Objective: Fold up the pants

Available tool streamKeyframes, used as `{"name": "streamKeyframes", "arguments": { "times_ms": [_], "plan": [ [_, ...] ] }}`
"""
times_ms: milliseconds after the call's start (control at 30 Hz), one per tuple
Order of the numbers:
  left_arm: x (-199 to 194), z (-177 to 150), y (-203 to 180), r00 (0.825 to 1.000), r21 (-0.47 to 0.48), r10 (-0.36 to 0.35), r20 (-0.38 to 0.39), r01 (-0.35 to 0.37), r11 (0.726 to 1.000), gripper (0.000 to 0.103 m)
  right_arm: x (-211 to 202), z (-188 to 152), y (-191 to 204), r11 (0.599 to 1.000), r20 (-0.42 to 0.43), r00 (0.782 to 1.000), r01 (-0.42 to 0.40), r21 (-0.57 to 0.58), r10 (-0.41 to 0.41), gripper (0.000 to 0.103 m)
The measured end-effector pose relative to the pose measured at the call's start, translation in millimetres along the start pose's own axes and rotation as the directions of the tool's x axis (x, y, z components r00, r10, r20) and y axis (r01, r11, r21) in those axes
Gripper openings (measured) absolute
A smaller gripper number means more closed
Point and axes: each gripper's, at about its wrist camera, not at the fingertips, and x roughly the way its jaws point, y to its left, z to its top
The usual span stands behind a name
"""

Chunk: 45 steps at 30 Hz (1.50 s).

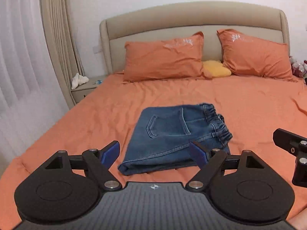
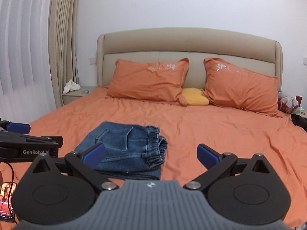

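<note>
We have the blue denim pants with an elastic waistband (image 1: 172,134) lying on the orange bed sheet (image 1: 249,115), gathered into a compact folded bundle in the near half of the bed, well short of the two orange pillows (image 1: 163,57) at the beige padded headboard (image 1: 191,19).

From our left gripper (image 1: 155,155) the bundle sits directly ahead and just below, between the two blue-padded fingers (image 1: 110,154), which stand spread wide with nothing between them. From our right gripper (image 2: 151,155) the same pants (image 2: 126,149) lie ahead but off to the left; only its left finger overlaps the denim, while its right finger hangs over bare sheet (image 2: 230,134). Its jaws are likewise spread and empty.

The bundle's long axis seems to run near to far, with the folded edge nearest us and the gathered waistband on its right side. We judge the left gripper the better centred and nearer one; the right would need to shift left to reach the waistband edge. The folding looks nearly or wholly done.
</note>
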Motion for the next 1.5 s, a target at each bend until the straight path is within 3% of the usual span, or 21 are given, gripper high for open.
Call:
{"name": "streamKeyframes", "arguments": {
  "times_ms": [467,1500],
  "plan": [
    [18,-5,-15,0.997,0.011,-0.045,-0.066,0.046,0.999,0.095,19,-2,-9,0.999,-0.067,0.997,0.035,0.039,-0.032,0.098],
    [7,-1,-12,0.998,0.028,-0.037,-0.050,0.038,0.999,0.095,13,0,-12,0.998,-0.063,0.997,0.039,0.052,-0.035,0.098]
  ]
}}
